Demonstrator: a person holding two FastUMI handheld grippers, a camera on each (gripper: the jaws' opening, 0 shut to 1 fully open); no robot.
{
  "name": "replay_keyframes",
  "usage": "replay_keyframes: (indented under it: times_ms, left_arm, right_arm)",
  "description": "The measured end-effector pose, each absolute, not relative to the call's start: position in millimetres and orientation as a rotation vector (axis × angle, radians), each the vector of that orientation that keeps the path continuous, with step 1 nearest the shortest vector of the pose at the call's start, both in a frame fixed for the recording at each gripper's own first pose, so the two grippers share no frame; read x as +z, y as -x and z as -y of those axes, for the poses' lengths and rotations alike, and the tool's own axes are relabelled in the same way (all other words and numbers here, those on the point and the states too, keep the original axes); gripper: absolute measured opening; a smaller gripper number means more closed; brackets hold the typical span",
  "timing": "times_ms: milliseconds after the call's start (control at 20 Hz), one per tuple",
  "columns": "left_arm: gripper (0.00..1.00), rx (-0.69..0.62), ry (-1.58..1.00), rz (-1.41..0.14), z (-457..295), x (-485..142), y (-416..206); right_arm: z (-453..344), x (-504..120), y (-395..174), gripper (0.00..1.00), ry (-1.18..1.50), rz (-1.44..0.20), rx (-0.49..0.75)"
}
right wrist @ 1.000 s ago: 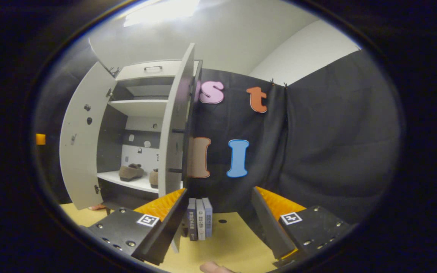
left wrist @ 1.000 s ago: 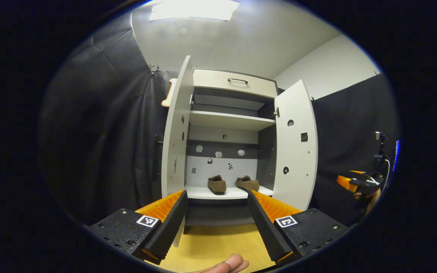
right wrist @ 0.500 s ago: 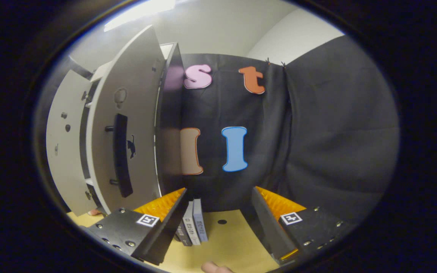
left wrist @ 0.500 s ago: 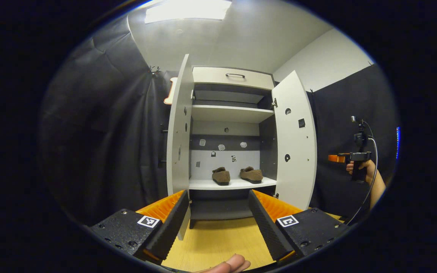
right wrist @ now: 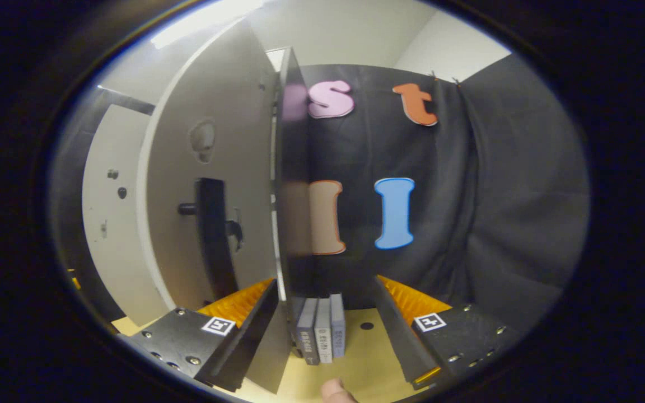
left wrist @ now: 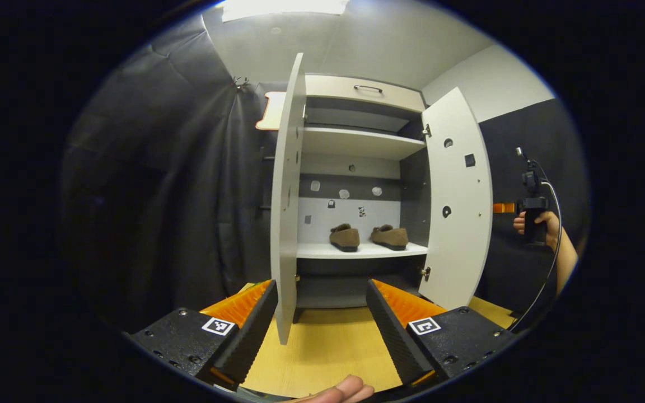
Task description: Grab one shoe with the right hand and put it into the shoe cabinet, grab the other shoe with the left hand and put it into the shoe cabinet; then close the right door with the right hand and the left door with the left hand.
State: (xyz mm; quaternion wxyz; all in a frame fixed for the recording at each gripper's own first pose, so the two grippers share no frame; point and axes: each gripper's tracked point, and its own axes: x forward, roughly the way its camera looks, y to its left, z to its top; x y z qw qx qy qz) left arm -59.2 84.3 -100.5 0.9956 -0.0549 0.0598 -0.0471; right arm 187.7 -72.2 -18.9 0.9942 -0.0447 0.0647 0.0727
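Books (right wrist: 321, 330) beside right door (right wrist: 216, 184)

Black cloth walls (left wrist: 177, 184), wooden floor (left wrist: 328, 347)

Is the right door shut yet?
No, open. The right door swings out from the cabinet, leaving both shoes visible on the shelf.

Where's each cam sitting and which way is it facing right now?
Left gripper view: rides the left gripper, facing the open shoe cabinet head-on; two shoes on its shelf; a fingertip at the bottom, the right gripper far right.
Right gripper view: rides the right gripper, close behind the right door, its handle facing the camera; books beyond.
Shared: the right door.
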Motion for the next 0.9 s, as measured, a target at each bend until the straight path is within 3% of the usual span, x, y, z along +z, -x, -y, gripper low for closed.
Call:
replay_keyframes:
  times_ms: [50,250,350,650,750,900]
  left_arm:
    - [0.97,-0.085,0.118,-0.125,-90,-105,60]
    - [0.96,-0.072,0.143,-0.12,-105,-107,62]
    - [0.96,-0.071,0.15,-0.118,-107,-107,59]
    - [0.96,-0.081,0.152,-0.12,-115,-112,61]
    - [0.96,-0.084,0.155,-0.126,-115,-115,58]
    - [0.96,-0.085,0.159,-0.134,-116,-119,56]
  right_arm:
    - [63,-21,-194,0.89,0.118,-0.12,0.153]
    - [16,-26,-187,0.93,0.143,-0.136,0.205]
    - [3,-25,-190,0.89,0.14,-0.124,0.188]
    - [-21,-24,-197,0.89,0.025,-0.099,0.16]
    - [-28,-25,-199,0.96,0.025,-0.078,0.154]
    - [-47,-28,-198,0.93,0.035,-0.071,0.158]
